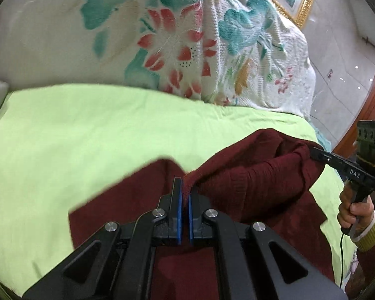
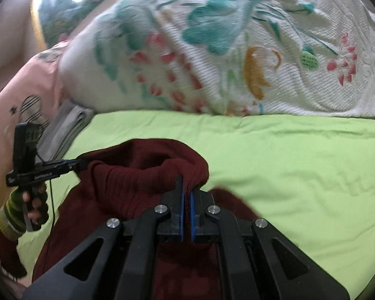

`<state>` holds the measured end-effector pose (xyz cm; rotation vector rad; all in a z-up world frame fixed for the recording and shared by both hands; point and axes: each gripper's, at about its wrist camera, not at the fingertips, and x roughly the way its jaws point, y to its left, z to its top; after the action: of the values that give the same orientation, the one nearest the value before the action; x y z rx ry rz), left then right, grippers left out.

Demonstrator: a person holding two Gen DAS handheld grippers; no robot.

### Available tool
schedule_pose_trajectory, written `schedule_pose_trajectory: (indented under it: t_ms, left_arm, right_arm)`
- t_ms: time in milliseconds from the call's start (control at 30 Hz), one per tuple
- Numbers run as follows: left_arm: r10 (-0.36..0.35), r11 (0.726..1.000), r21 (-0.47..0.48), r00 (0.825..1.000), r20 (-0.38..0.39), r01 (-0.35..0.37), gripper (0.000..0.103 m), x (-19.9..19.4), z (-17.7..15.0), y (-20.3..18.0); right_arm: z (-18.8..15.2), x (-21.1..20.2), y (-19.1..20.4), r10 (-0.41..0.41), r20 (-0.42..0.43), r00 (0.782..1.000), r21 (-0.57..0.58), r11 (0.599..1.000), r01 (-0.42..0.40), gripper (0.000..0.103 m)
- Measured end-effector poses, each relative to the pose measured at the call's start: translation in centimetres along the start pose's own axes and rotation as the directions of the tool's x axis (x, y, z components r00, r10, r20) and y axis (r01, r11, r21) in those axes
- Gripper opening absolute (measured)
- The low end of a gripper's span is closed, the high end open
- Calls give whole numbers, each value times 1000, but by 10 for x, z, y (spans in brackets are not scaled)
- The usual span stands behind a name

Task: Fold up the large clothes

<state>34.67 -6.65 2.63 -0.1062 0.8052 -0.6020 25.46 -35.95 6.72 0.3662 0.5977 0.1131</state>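
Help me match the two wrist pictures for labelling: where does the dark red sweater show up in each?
Left wrist view: the dark red sweater fills the lower centre and right, pinched in the left gripper.
Right wrist view: the sweater sits lower centre and left, pinched in the right gripper.
Shared landmark: the floral quilt behind the green sheet.

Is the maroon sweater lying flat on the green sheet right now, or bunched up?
Bunched and partly lifted: the maroon sweater hangs in folds between the left gripper and right gripper, both shut on its edge above the green sheet.
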Motion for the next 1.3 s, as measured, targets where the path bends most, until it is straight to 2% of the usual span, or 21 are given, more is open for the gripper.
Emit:
schedule_pose_trajectory:
  t_ms: [67, 233, 333, 400, 500, 567, 633, 700, 800, 867, 967, 1033, 1100, 1133, 1167, 1233, 1300]
  left_arm:
    - [-7, 1000, 9, 1000, -5, 7, 2, -13, -22, -2]
    - [-39, 999, 15, 996, -79, 40, 2, -29, -75, 2]
    - [-41, 999, 17, 991, -128, 43, 3, -30, -98, 2]
    - [-29, 999, 26, 989, -148, 33, 4, -33, -106, 3]
    - [-43, 999, 21, 989, -144, 47, 4, -49, -110, 6]
    - [-70, 997, 22, 989, -129, 73, 4, -61, -106, 3]
    - [-94, 995, 31, 989, -113, 98, 4, -69, -98, -5]
    - [-141, 990, 9, 984, -109, 143, 7, -71, -88, -15]
    - [-265, 962, -110, 955, -132, 252, 10, -62, -80, -22]
    - [-345, 925, -217, 927, -143, 311, 12, -51, -81, -21]
    - [-441, 857, -361, 886, -143, 368, 13, -36, -88, -14]
    - [-475, 814, -436, 872, -117, 385, 14, -28, -91, -6]
    - [-471, 797, -472, 877, -95, 377, 16, -23, -90, -1]
    - [-474, 789, -483, 876, -87, 379, 18, -20, -90, 1]
    - [-481, 777, -502, 873, -83, 380, 21, -16, -88, 3]
    - [-504, 747, -536, 861, -71, 393, 21, -10, -87, 7]
    - [-491, 738, -562, 868, -68, 373, 21, -5, -86, 12]
  right_arm:
    - [-19, -5, 14, 10, -30, 1000, -40, 999, -11, 4]
    - [-67, -4, 43, 5, -140, 990, -123, 992, -23, 4]
    - [-94, 4, 39, 27, -247, 969, -72, 996, -47, 5]
    - [-102, 3, 31, 52, -271, 961, -10, 998, -57, 5]
    - [-105, -12, 18, 84, -245, 966, 80, 995, -66, 19]
    - [-98, -25, 11, 120, -191, 974, 133, 987, -95, 40]
    - [-88, -35, 13, 120, -134, 984, 129, 986, -103, 47]
    - [-77, -37, 15, 146, -101, 984, 138, 982, -131, 48]
    - [-63, -29, 12, 171, -81, 982, 197, 969, -152, 51]
    - [-55, -21, 8, 181, -74, 981, 222, 962, -161, 51]
    - [-53, -12, 20, 141, -119, 983, 124, 984, -126, 58]
    - [-54, -1, 25, 137, -161, 977, 82, 989, -125, 58]
    - [-58, 11, 29, 112, -195, 974, 44, 994, -105, 57]
    - [-60, 15, 30, 103, -206, 973, 35, 995, -98, 37]
    - [-62, 18, 32, 103, -220, 970, 25, 995, -100, 2]
    - [-64, 16, 38, 117, -222, 968, 13, 993, -116, 3]
    - [-68, -1, 50, 187, -182, 965, -21, 981, -194, 3]
